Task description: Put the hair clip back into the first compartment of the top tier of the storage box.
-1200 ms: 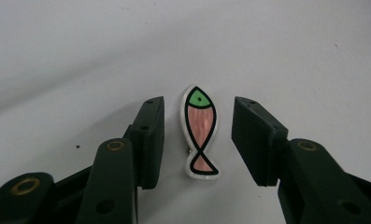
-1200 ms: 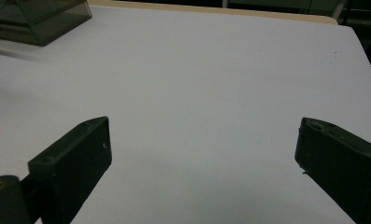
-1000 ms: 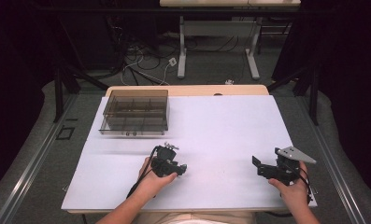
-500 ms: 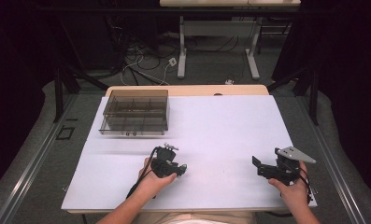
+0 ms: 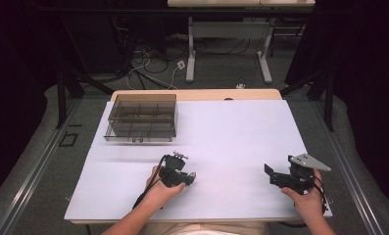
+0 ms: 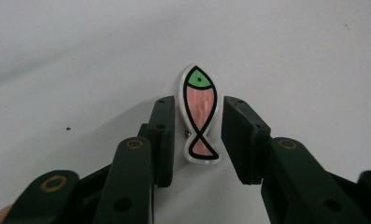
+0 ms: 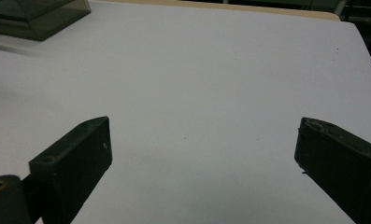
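The left claw [image 6: 197, 135] is low over the white table [image 5: 231, 132], and its 2 jaws stand on both sides of a small fish-shaped piece [image 6: 199, 114] with a green head and a pink body. The left jaw seems to touch the piece, while a thin gap remains at the right jaw, so the jaws are nearly together but not yet clamped. In the high view the piece [image 5: 192, 175] lies at about 3 o'clock from the left claw [image 5: 184, 177]. The right claw [image 7: 202, 154] has its jaws wide apart over bare table.

The piece is thin and flat. I think uneven closing could push it sideways or make it tip. The compartment box [image 5: 140, 117] sits at 11 o'clock.
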